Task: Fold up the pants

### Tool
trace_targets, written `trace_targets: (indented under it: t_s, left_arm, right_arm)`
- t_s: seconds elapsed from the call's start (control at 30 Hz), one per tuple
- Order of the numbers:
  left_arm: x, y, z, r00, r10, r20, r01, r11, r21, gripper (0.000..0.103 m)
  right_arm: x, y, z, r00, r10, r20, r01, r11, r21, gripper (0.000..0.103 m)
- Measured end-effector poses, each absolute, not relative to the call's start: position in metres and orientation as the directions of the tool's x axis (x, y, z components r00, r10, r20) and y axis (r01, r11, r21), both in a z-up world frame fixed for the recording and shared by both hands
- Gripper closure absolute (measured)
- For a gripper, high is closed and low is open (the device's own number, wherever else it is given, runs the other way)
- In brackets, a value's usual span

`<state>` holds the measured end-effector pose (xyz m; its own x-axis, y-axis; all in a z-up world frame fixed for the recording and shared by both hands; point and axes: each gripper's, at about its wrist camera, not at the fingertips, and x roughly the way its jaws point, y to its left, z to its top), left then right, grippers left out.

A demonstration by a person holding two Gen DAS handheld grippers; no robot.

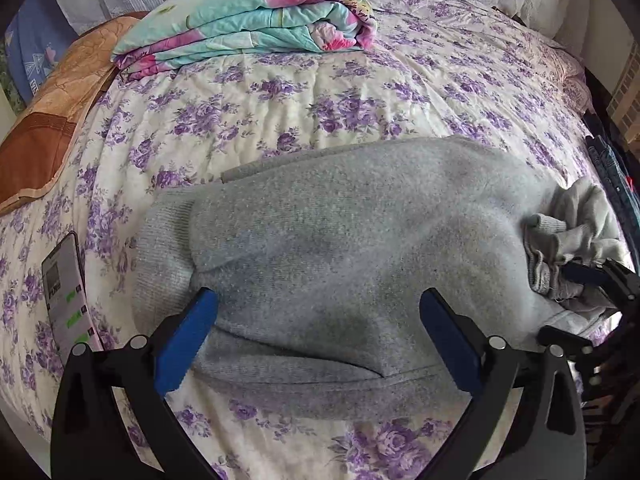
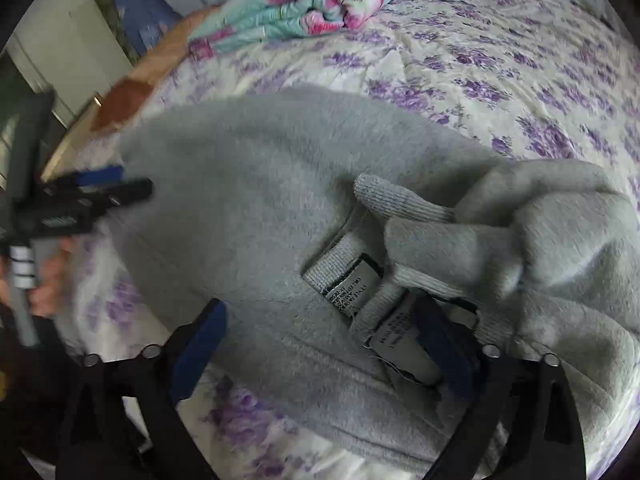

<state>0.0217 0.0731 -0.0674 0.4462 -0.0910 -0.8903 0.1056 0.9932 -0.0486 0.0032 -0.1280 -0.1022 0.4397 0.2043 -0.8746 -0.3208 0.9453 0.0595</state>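
Note:
Grey fleece pants (image 1: 340, 240) lie folded across a floral bedspread (image 1: 320, 92), with ribbed cuffs at the left and a bunched waistband (image 1: 572, 240) at the right. My left gripper (image 1: 320, 336) is open, its blue pads astride the pants' near edge. My right gripper (image 2: 324, 344) is open over the waistband end (image 2: 440, 232), where white care labels (image 2: 352, 288) show. The right gripper also shows at the right edge of the left wrist view (image 1: 600, 280). The left gripper shows blurred at the left of the right wrist view (image 2: 100, 188).
A folded turquoise and pink floral quilt (image 1: 248, 16) lies at the back of the bed. A phone (image 1: 66, 292) lies on the bedspread left of the pants. An orange-brown cloth (image 1: 52, 120) covers the bed's left side. Dark jeans (image 1: 616, 176) sit at the right edge.

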Motion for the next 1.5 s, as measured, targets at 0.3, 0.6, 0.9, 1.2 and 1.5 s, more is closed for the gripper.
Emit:
trace_targets:
  t_s: [0.3, 0.6, 0.9, 1.2, 1.5]
  left_arm:
    - [-0.002, 0.121, -0.018, 0.550, -0.113, -0.828, 0.034, 0.993, -0.113, 0.004]
    - [0.019, 0.191, -0.070, 0.382, -0.038, -0.923, -0.216, 0.968, -0.129, 0.004]
    - [0.011, 0.198, -0.090, 0.316, -0.401, -0.860, -0.284, 0.824, -0.490, 0.004]
    - [0.021, 0.178, -0.103, 0.352, -0.418, -0.838, -0.280, 0.807, -0.520, 0.005]
    - [0.053, 0.206, -0.122, 0.477, -0.533, -0.699, -0.374, 0.597, -0.710, 0.014]
  right_arm:
    - [-0.008, -0.234, -0.011, 0.710, 0.251, -0.658, -0.113, 0.963, 0.246, 0.028]
    - [0.009, -0.229, -0.073, 0.575, 0.314, -0.755, -0.189, 0.949, 0.251, 0.021]
    - [-0.041, -0.314, -0.056, 0.698, 0.397, -0.595, -0.090, 0.874, 0.478, 0.008]
    - [-0.049, -0.335, -0.073, 0.741, 0.417, -0.527, -0.062, 0.823, 0.565, 0.004]
    - [-0.046, -0.327, -0.084, 0.743, 0.389, -0.544, -0.066, 0.852, 0.519, 0.004]
